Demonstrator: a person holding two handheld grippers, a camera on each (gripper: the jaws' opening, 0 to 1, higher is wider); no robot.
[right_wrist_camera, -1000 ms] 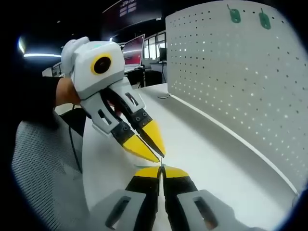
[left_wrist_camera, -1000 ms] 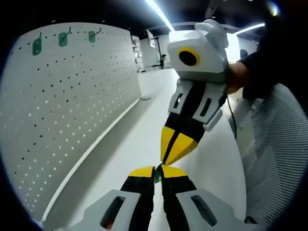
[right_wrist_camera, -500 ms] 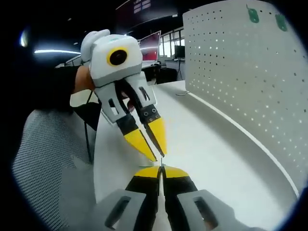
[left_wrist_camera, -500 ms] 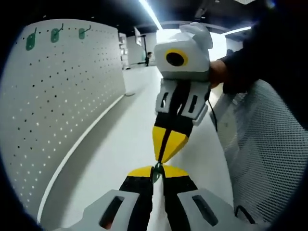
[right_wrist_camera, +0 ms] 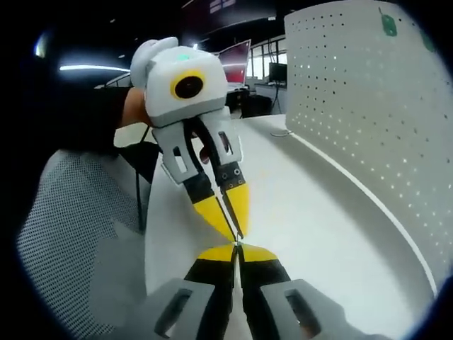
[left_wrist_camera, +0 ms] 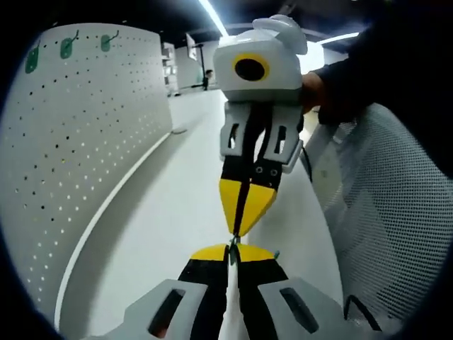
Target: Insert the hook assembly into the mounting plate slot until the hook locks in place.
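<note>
So my left tool (left_wrist_camera: 234,249) and right tool (right_wrist_camera: 237,247) are tip to tip over the plain white surface (left_wrist_camera: 170,234), both pinched nearly closed on a tiny green hook piece (left_wrist_camera: 231,251) between them. Looks light and stiff, probably slippery plastic, so I'd grip its flat base. The white perforated pegboard plate (left_wrist_camera: 78,163) sits off at 9 o'clock in the left gripper view, green hooks (left_wrist_camera: 67,48) already hanging up top.

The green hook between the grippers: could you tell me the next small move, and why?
Probably carry the green hook toward the pegboard: it sits pinched where the left gripper and right gripper meet tip to tip, apart from the board, where other hooks already hang.
</note>
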